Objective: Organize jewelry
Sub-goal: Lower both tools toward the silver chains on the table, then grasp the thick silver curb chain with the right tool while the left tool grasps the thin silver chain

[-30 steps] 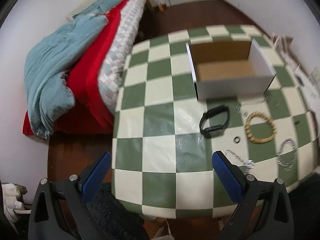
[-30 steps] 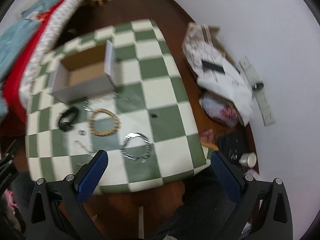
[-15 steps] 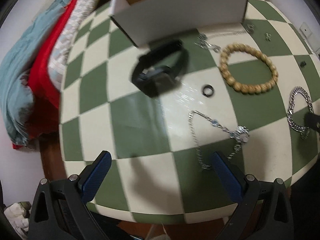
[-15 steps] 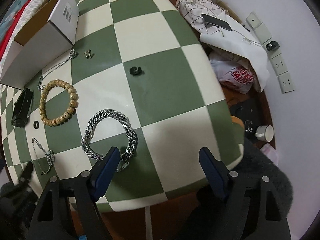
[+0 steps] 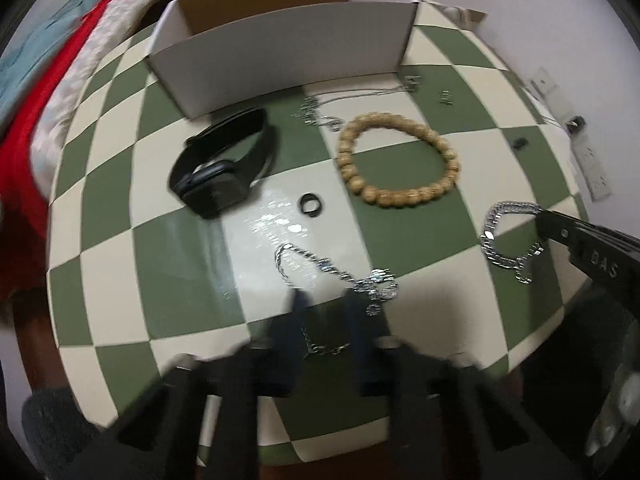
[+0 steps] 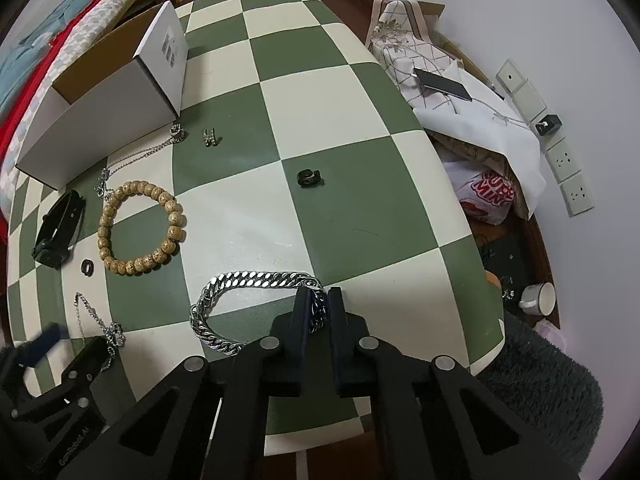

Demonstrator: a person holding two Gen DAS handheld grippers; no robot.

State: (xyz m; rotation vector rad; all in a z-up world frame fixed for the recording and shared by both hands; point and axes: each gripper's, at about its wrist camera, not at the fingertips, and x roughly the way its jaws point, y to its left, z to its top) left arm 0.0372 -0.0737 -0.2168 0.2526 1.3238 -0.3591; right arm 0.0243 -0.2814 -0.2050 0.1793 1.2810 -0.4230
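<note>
My right gripper (image 6: 319,307) pinches the silver chain bracelet (image 6: 240,280) in front of the white box (image 6: 108,112). My left gripper (image 5: 324,312) is blurry, almost clenched over the thin necklace (image 5: 340,276); I cannot tell if it grips. I should lift slowly, so nothing slips.

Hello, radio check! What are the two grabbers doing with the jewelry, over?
Right gripper shut on thick silver chain bracelet. Left gripper closing around thin silver chain, blurred. White box open, nothing blocking.

Green-and-cream checkered tablecloth (image 6: 340,216) over the table. Beside it, on the floor: patterned bag (image 6: 404,36) bearing a black phone (image 6: 442,84), red-printed plastic bag (image 6: 486,196), white mug (image 6: 538,298). Wall sockets (image 6: 566,168) nearby.
</note>
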